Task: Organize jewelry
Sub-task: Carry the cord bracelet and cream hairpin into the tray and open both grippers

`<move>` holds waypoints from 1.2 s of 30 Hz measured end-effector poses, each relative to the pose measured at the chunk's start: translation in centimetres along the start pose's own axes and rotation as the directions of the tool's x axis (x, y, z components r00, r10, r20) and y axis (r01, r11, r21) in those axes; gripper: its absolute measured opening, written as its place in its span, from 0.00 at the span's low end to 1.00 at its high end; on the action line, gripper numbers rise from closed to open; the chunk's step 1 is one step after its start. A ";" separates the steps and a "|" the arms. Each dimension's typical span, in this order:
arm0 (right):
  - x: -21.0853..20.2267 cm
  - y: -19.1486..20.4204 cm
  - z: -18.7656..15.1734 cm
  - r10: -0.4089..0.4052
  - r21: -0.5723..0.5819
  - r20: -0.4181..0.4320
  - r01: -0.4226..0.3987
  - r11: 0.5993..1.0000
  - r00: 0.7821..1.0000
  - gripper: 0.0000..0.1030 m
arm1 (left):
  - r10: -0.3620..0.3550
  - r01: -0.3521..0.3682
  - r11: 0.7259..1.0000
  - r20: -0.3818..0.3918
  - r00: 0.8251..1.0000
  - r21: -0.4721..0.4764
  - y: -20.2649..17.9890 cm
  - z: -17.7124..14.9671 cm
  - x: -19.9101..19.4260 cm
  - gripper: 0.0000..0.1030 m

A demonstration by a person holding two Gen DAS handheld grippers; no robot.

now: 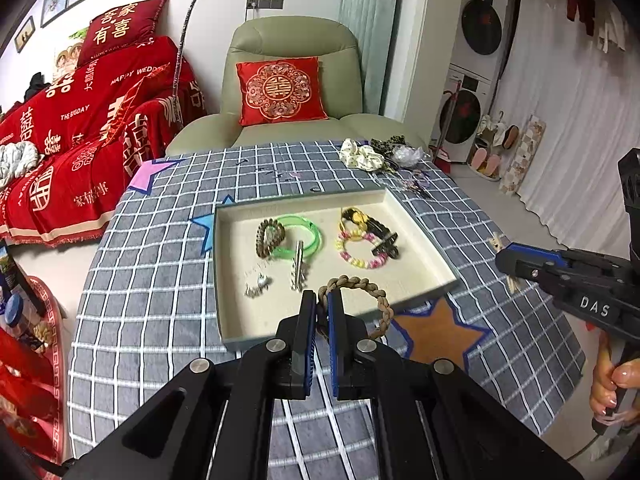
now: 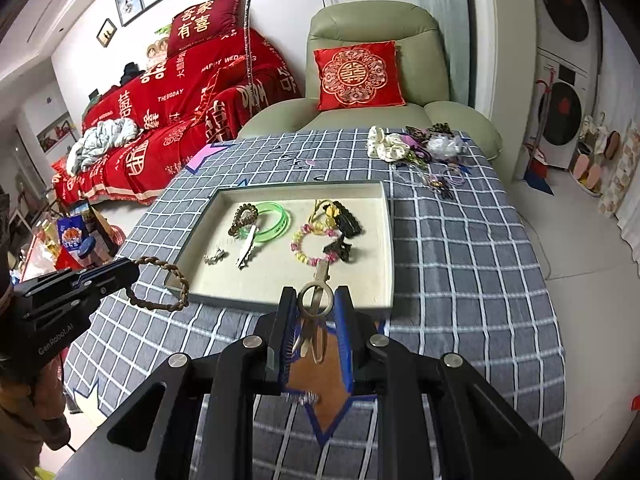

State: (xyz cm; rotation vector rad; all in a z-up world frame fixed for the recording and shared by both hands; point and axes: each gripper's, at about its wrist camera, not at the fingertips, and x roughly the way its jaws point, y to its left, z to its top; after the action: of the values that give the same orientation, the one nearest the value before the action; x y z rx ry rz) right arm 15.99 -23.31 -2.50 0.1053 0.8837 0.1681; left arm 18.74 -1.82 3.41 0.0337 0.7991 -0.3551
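A table draped in a grey-blue cloth with a white grid and coloured star patches [image 1: 160, 280] stands in a living room, in front of a pale green armchair [image 1: 292, 40] that holds a red embroidered cushion [image 1: 280, 90].

On the cloth lies a shallow rectangular tray with a cream lining [image 1: 240, 312]. Inside it are a translucent green bangle [image 1: 310, 236], a dark brown beaded bracelet [image 1: 269, 236] overlapping the bangle's left side, a pink-and-yellow beaded bracelet [image 1: 362, 250], a black claw clip [image 1: 384, 240] touching that bracelet on the right, a silver hair clip [image 1: 299, 268] and a small silver charm piece [image 1: 258, 282].

The left gripper [image 1: 322, 308] is clamped tight on a tan braided cord bracelet [image 1: 376, 296], which hangs in a loop to the right of its fingers, over the tray's near edge.

The right gripper [image 2: 316, 308] pinches a beige metal hair clip with a ring-shaped head [image 2: 316, 300] between its blue pads, above the tray's near rim. A person's hand [image 1: 612, 384] grips that tool's handle.

At the table's far right corner sits a heap of loose accessories, among them a cream scrunchie [image 1: 360, 154].
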 end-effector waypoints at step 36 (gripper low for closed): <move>16.2 -1.0 1.4 0.006 0.012 -0.228 -0.003 1.000 0.974 0.20 | 0.104 -0.105 0.994 -0.215 0.971 0.007 2.0 0.3 14.8 0.13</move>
State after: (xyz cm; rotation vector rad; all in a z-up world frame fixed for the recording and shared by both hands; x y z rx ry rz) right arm 27.24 -21.28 -14.08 0.0997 1.1136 0.1820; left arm 29.09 -4.39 -7.00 0.1108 1.0082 -0.2524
